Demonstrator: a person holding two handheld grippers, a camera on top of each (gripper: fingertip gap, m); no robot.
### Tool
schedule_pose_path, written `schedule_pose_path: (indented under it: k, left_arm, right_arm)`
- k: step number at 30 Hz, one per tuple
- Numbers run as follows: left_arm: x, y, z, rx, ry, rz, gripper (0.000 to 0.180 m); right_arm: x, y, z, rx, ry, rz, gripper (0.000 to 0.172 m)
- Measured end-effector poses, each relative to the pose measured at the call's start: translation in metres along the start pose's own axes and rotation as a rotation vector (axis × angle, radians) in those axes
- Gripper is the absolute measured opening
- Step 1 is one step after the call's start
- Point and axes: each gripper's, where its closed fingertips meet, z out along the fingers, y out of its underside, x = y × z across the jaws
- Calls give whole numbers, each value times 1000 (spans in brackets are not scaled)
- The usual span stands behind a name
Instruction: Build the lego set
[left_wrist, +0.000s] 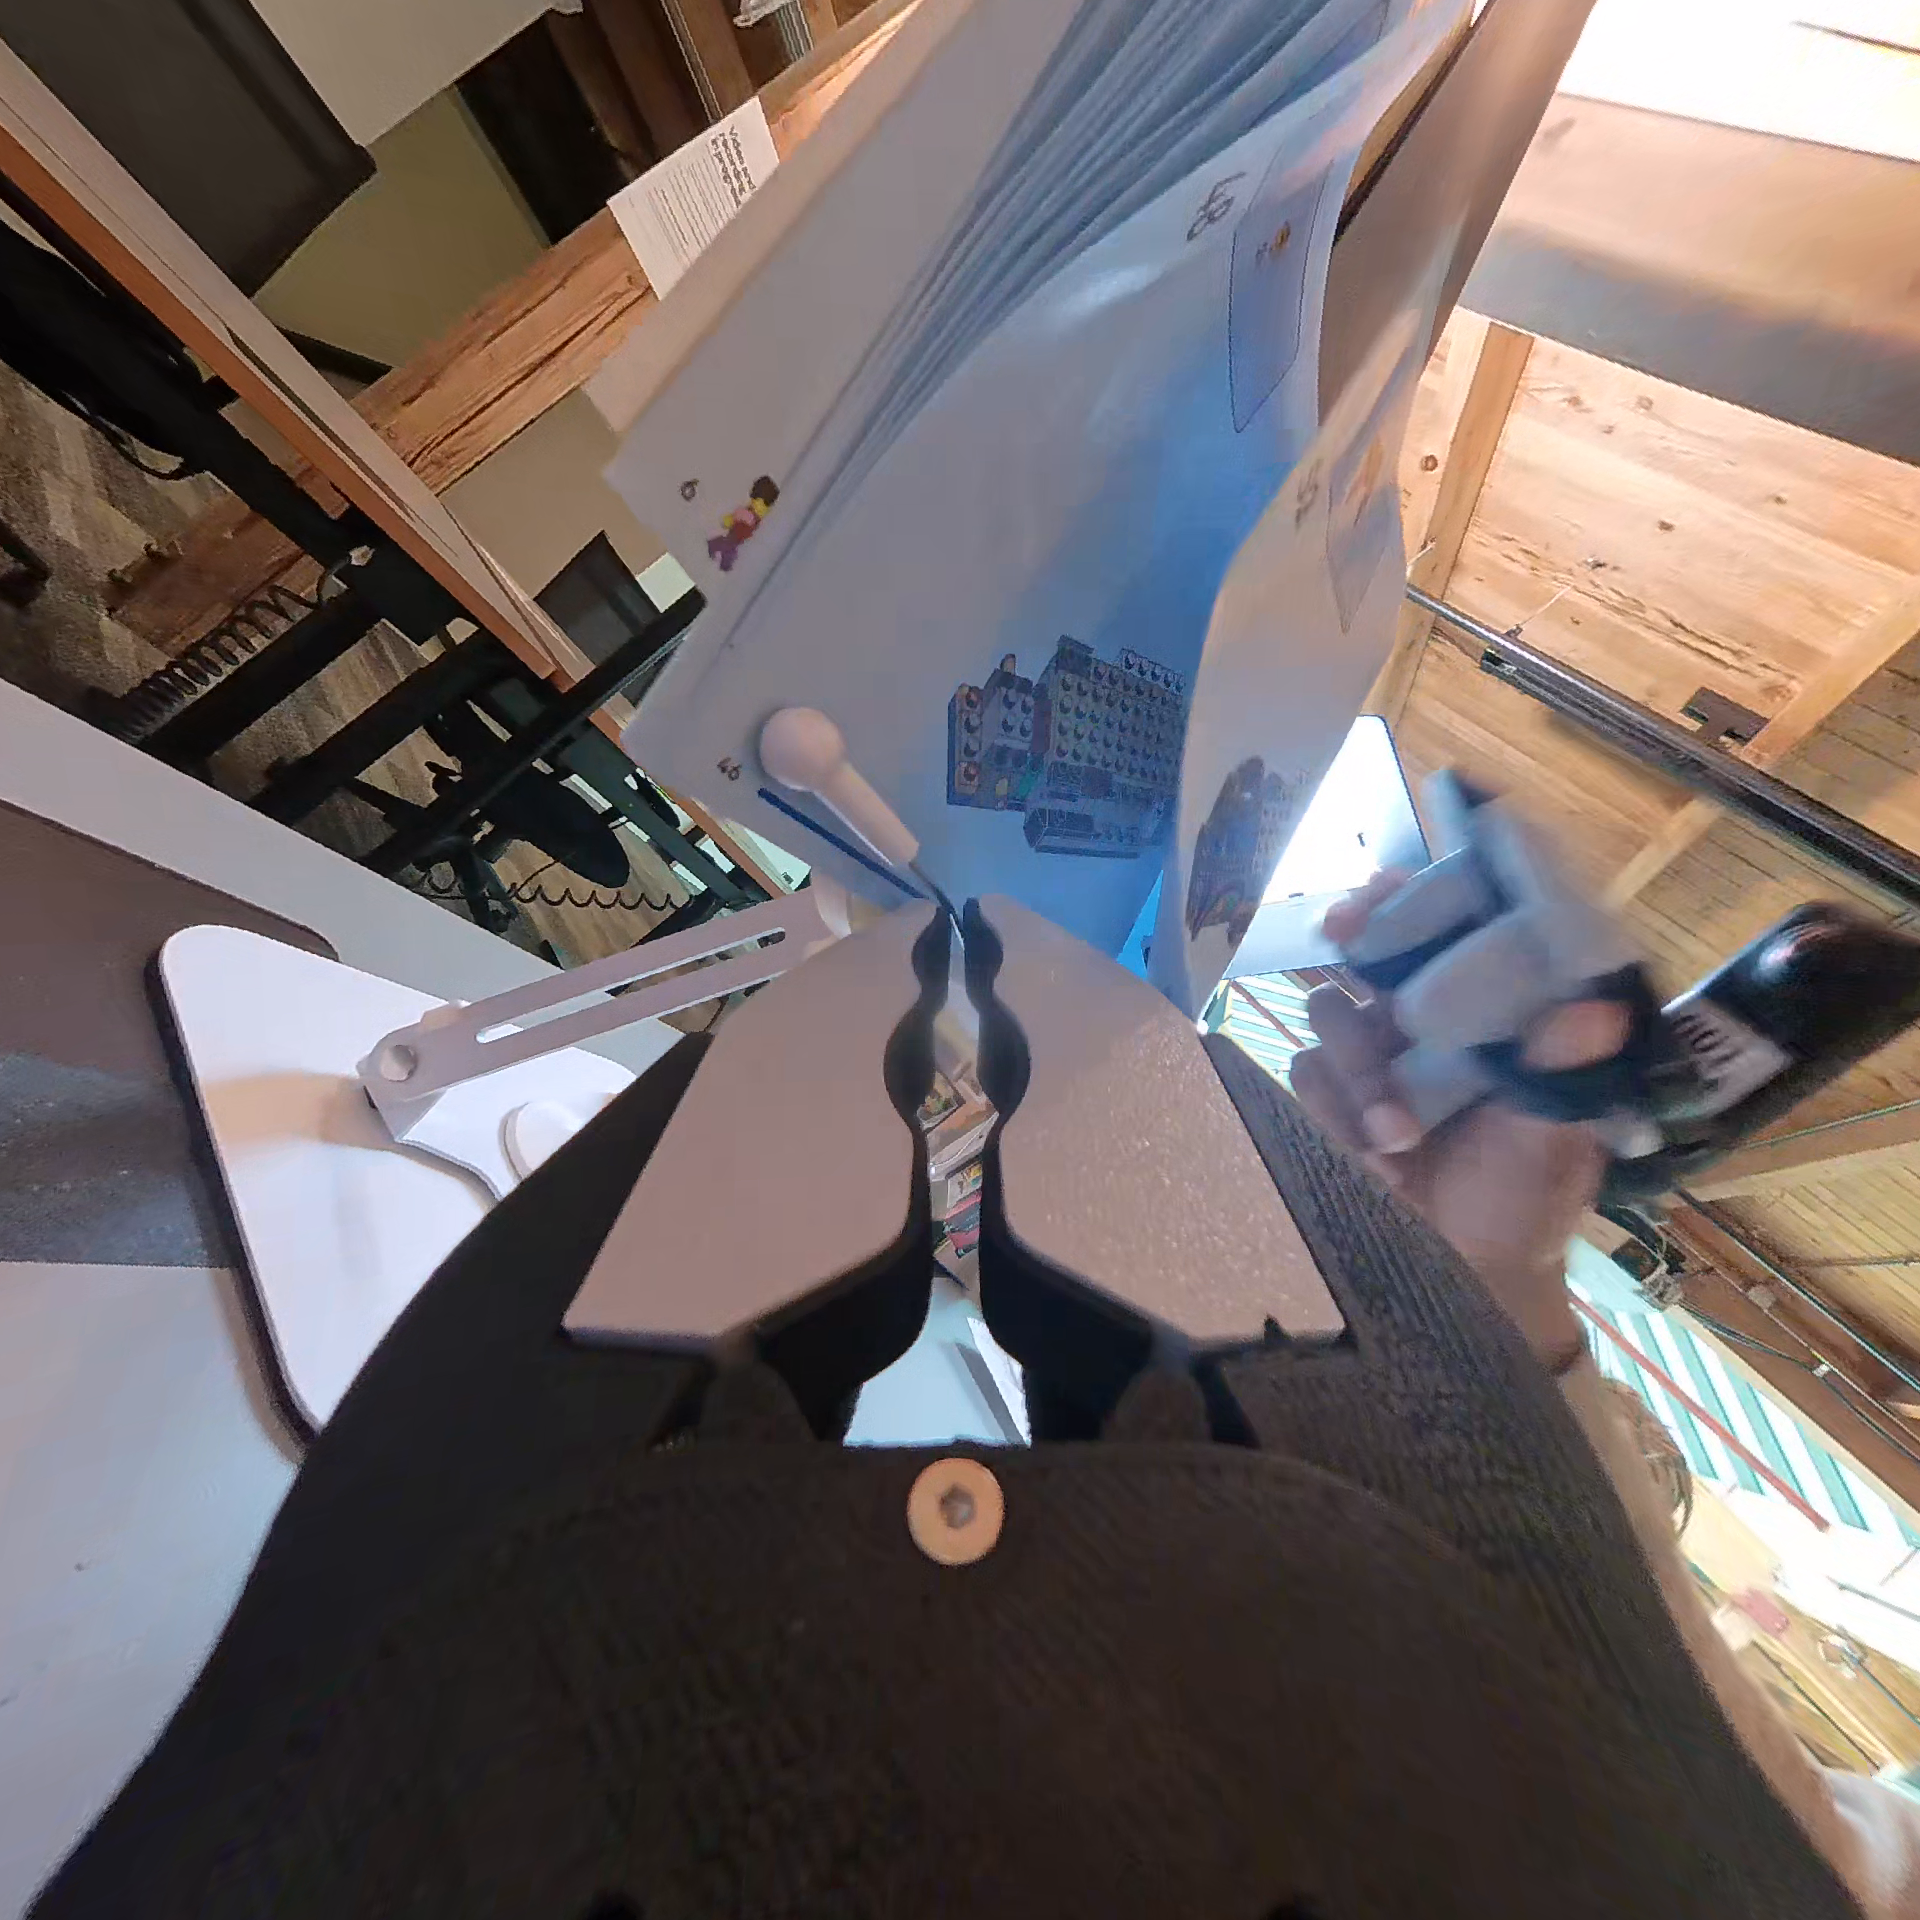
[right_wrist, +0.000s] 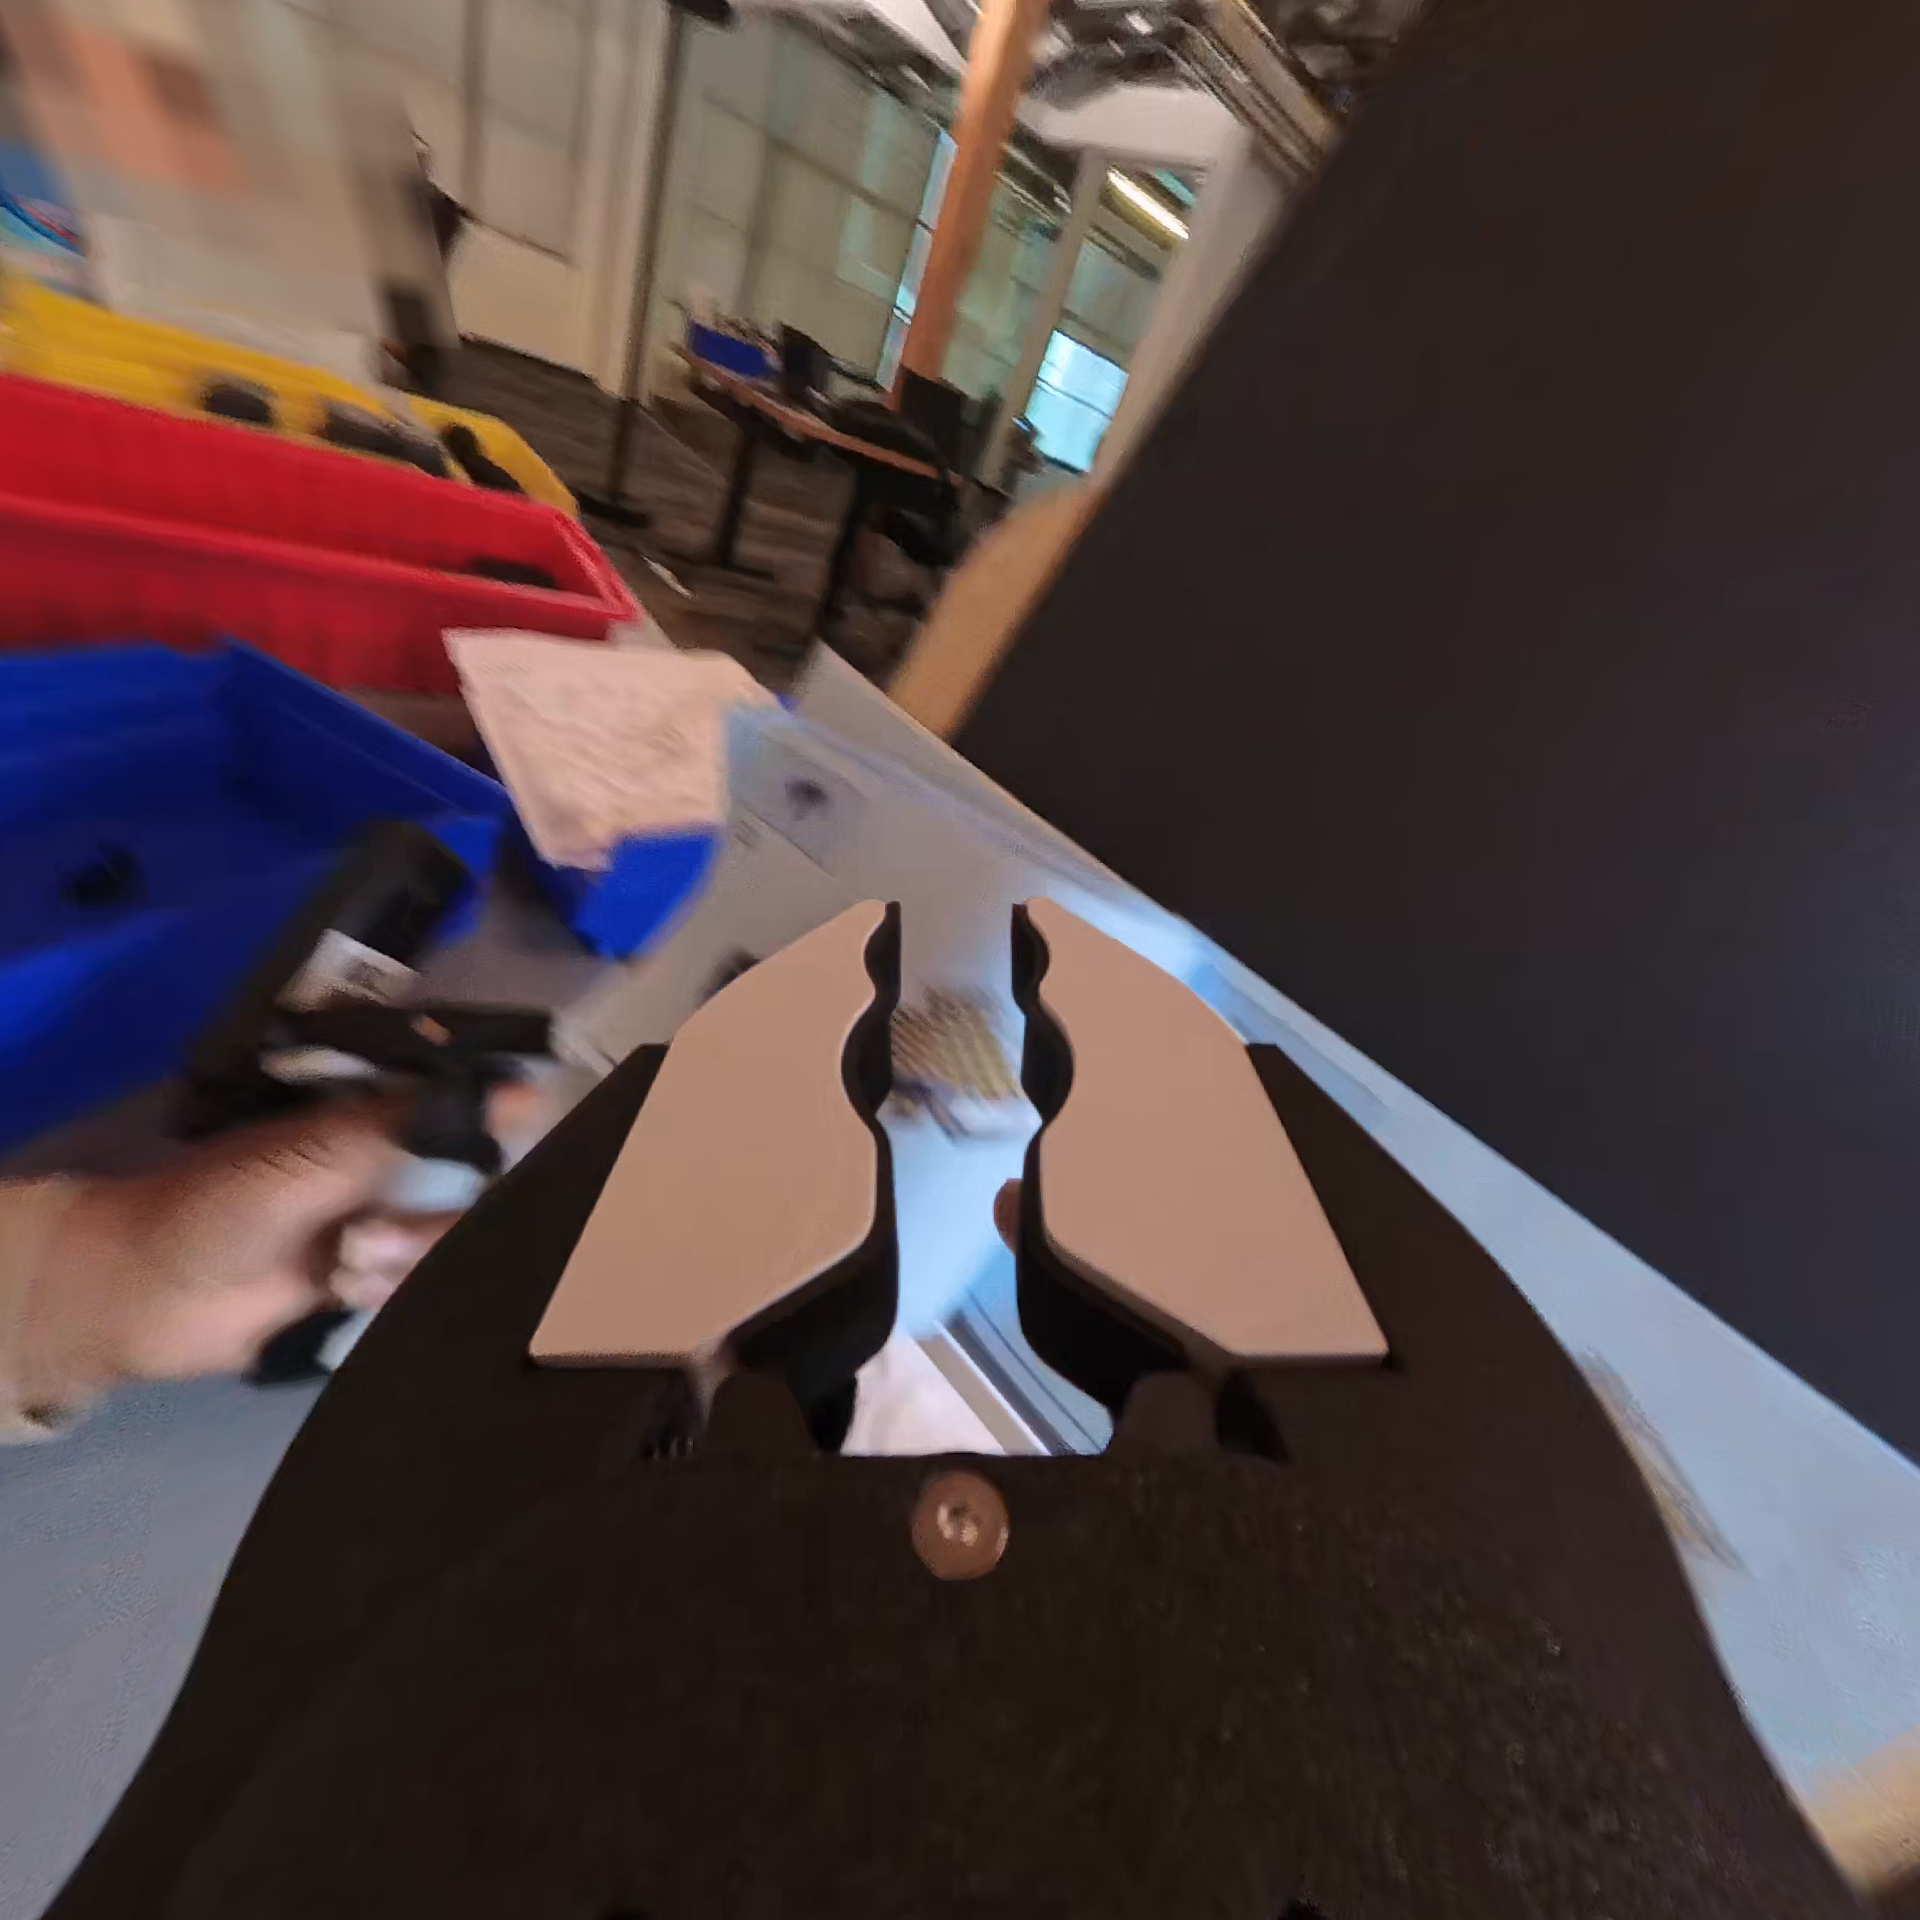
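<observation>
My left gripper (left_wrist: 957, 914) is pinching the bottom edge of an open instruction booklet (left_wrist: 1039, 582), its fingertips (left_wrist: 928, 928) closing on the thin page right beside the stand's round-headed peg (left_wrist: 805, 743). The booklet is standing propped on a white book stand (left_wrist: 312, 1122) sitting on the tabletop (left_wrist: 114, 1621), its pages fanning loose toward the upper edge. My right gripper (right_wrist: 954, 914) is hovering with its fingers spread apart and nothing between them, just in front of the booklet's lower page. Blue (right_wrist: 156, 831), red (right_wrist: 260, 561) and yellow bins (right_wrist: 135, 353) are sitting along the tabletop's left edge.
</observation>
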Motion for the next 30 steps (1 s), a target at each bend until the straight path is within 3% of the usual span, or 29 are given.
schedule_pose_path:
  k: [2, 5, 13, 30]
  left_arm:
    - [0, 0, 0, -1, -2, 7, 2]
    - [0, 0, 0, 0, -2, 10, 2]
    - [-1, 2, -1, 4, 7, 10, 2]
    - [7, -2, 0, -13, -34, 72, 1]
  right_arm:
    - [32, 49, -13, -104, 86, -35, 14]
    - [28, 90, -11, -179, 54, -70, 14]
    - [-31, 87, 37, -273, 5, -340, 17]
    - [-36, 82, 31, -294, 12, -407, 18]
